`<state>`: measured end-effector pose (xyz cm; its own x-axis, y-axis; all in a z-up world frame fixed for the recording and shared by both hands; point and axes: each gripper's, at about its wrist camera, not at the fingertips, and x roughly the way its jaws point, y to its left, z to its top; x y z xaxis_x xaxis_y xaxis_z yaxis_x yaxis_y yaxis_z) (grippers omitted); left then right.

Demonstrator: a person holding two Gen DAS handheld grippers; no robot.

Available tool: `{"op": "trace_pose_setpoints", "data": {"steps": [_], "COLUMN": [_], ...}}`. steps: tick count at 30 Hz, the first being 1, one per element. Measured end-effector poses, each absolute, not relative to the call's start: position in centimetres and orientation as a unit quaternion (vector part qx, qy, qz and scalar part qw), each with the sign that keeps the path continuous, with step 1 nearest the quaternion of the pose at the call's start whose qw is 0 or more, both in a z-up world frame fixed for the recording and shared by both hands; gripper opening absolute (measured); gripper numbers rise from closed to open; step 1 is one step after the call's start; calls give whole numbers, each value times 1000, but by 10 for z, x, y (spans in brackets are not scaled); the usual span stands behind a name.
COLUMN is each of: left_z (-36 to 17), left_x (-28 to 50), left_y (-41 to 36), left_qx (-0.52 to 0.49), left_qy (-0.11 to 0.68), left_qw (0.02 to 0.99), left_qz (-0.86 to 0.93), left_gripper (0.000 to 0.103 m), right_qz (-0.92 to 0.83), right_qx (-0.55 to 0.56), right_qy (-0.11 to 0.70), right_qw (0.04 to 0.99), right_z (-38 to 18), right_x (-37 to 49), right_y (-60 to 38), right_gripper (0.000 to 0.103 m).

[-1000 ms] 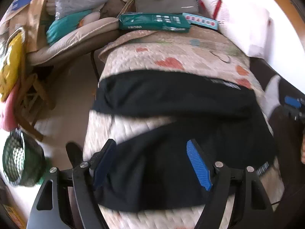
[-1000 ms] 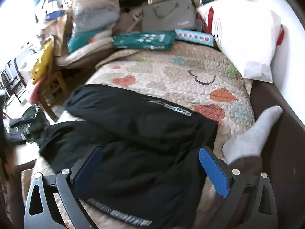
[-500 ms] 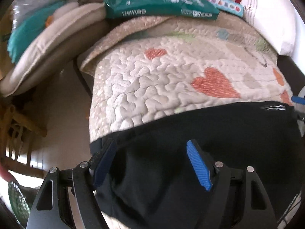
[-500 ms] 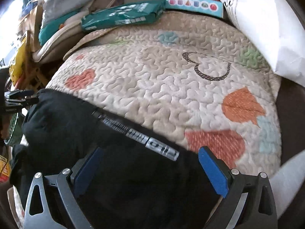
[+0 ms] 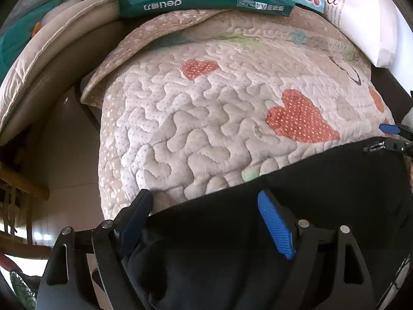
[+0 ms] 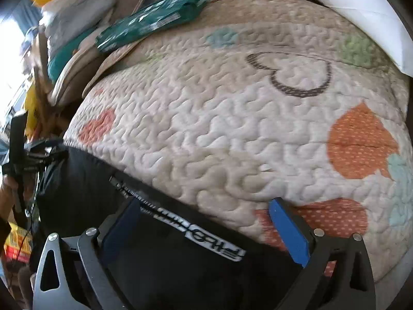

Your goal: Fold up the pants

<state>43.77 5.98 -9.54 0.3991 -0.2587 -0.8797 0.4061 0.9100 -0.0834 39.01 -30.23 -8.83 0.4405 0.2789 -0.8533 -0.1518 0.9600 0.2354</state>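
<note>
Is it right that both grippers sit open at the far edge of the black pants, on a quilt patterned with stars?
Not quite: the quilt is patterned with hearts, not stars, as the right wrist view shows. The rest holds: the left gripper and right gripper stand open at the far edge of the black pants.

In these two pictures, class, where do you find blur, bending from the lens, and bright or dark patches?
Left wrist view: sharp; the quilt bulges like a dome, corners black, the pants a detailless dark mass. Right wrist view: softer, the green packet smeared, the window side at far left washed out white.
</note>
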Motion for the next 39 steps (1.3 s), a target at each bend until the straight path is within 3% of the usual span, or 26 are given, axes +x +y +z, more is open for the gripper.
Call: {"op": "trace_pose_setpoints", "data": {"steps": [2,4,5,8,9,10,17,20,22,31,34,39], "left_z": [-92,-86,-84,-78,-76,-74,-71,-62,-46,-10,-14,-22], "left_x": [433,427,424,417,413,411,407,401,391,364,363,364], "left_y": [56,51,49,46,45,43,41,44,49,58,57,60], "left_qx": [84,106,115,138,144,148,162,155,138,132,135,130], "left_qy": [505,498,499,494,489,486,483,464,443,403,406,412], "left_qw": [833,833,831,831,833,835,838,851,862,878,878,880], "left_qz": [-210,-217,-218,-216,-214,-211,-194,-193,-203,-222,-213,-196], "left_gripper": [60,16,10,7,7,7,7,7,7,7,7,7], "right_qz": [138,145,146,138,138,151,135,148,158,189,194,205], "right_qx": [26,-13,-36,-58,-50,-25,-54,-46,-56,-129,-104,-109], "right_qy": [517,522,523,521,520,526,517,523,522,511,528,537], "right_qw": [844,840,839,840,841,836,844,838,836,829,820,811], "right_z": [-89,-90,-90,-85,-81,-79,-70,-71,-73,-92,-92,-88], "right_x": [388,384,383,380,380,380,378,385,387,391,397,387], "right_y": [-290,-278,-273,-277,-282,-287,-274,-271,-266,-247,-251,-240], "right_gripper": [100,90,87,56,12,7,11,34,56,69,65,23]}}
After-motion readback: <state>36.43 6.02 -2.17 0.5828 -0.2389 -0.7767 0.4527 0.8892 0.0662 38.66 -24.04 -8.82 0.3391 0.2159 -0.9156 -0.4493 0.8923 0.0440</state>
